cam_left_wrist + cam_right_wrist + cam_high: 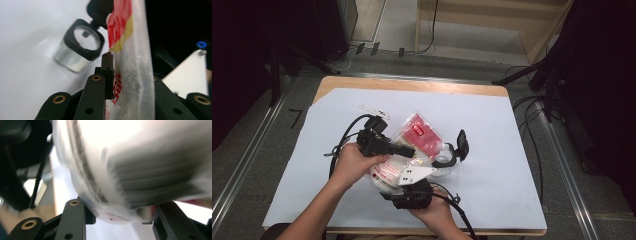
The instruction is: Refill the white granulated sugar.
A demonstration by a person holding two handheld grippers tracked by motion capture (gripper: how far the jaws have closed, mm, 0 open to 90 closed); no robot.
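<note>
Showing red and white print with a yellow band, the clear plastic bag (414, 142) holds a white granular fill and is lifted off the white-covered counter (492, 125). Left tongs (409, 151) are clenched on the bag's thin edge; the film passes between both pads (107, 72). Right tongs (411, 176) sit below the bag, whose rounded bottom (140, 165) rests between the jaws, grasped there. A glass jar (78, 47) with a black square collar lies beyond the left tongs.

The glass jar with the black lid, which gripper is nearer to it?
Left. The left gripper, shut on the bag, points toward the jar; the right gripper sits farther off, nearer the person.
</note>
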